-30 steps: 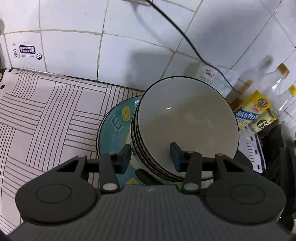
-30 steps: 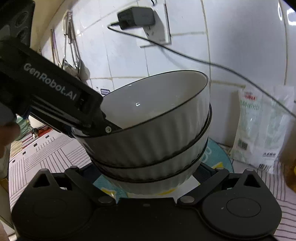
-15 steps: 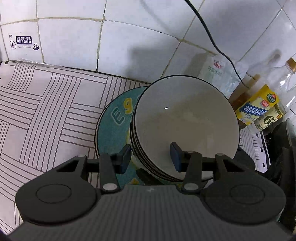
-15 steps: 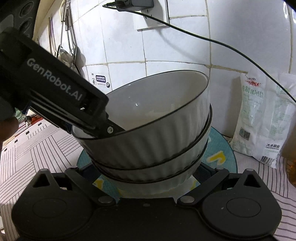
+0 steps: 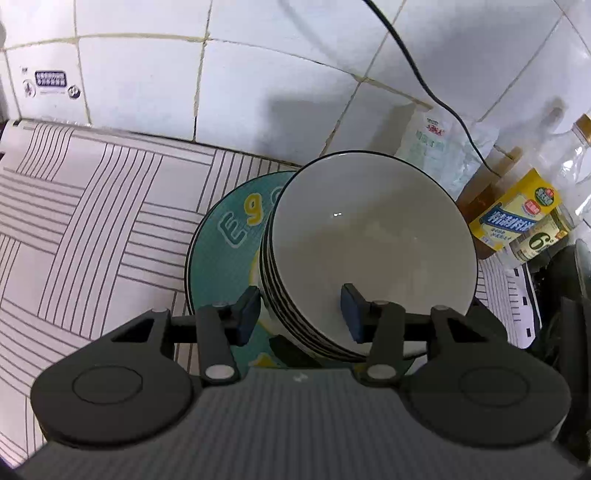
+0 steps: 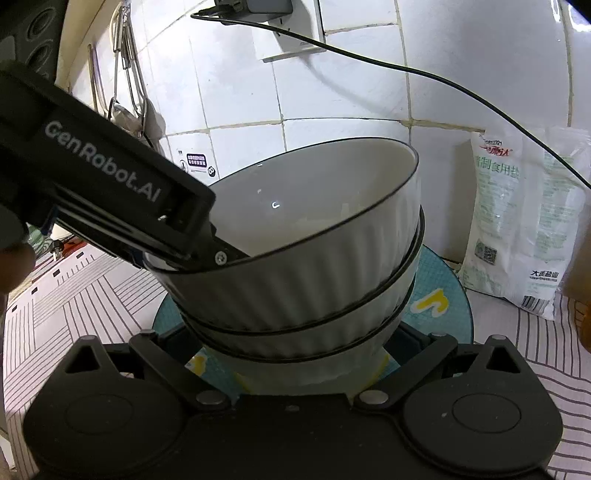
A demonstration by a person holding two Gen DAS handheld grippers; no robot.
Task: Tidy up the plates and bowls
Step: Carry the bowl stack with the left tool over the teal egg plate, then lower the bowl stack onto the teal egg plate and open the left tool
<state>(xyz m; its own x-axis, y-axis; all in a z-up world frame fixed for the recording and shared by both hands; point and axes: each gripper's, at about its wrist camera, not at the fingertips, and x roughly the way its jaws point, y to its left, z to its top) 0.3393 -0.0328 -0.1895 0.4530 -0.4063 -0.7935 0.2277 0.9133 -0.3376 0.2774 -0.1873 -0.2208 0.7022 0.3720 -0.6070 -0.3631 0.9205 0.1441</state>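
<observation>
A stack of white ribbed bowls with black rims (image 5: 369, 240) (image 6: 314, 280) leans over a teal plate with yellow letters (image 5: 225, 258) (image 6: 443, 306). My left gripper (image 5: 299, 314) straddles the stack's near rim, one pad outside the wall and one inside the top bowl. Its jaws are opening slightly with the rim between them, and the outer pad still touches. In the right wrist view its inner finger (image 6: 227, 254) reaches into the top bowl. My right gripper (image 6: 288, 343) holds the lowest bowl's base from both sides, fingertips hidden behind it.
A white tiled wall stands close behind. A salt bag (image 5: 436, 147) (image 6: 517, 229) and oil bottles (image 5: 517, 218) crowd the right. A black cable (image 6: 406, 70) hangs from a plug (image 6: 258, 7). A striped mat (image 5: 92, 221) covers the counter to the left. Utensils (image 6: 125, 85) hang at far left.
The wall, bag and socket have shifted a little in both views while the bowls keep their place between both grippers. The left jaws stand slightly wider.
</observation>
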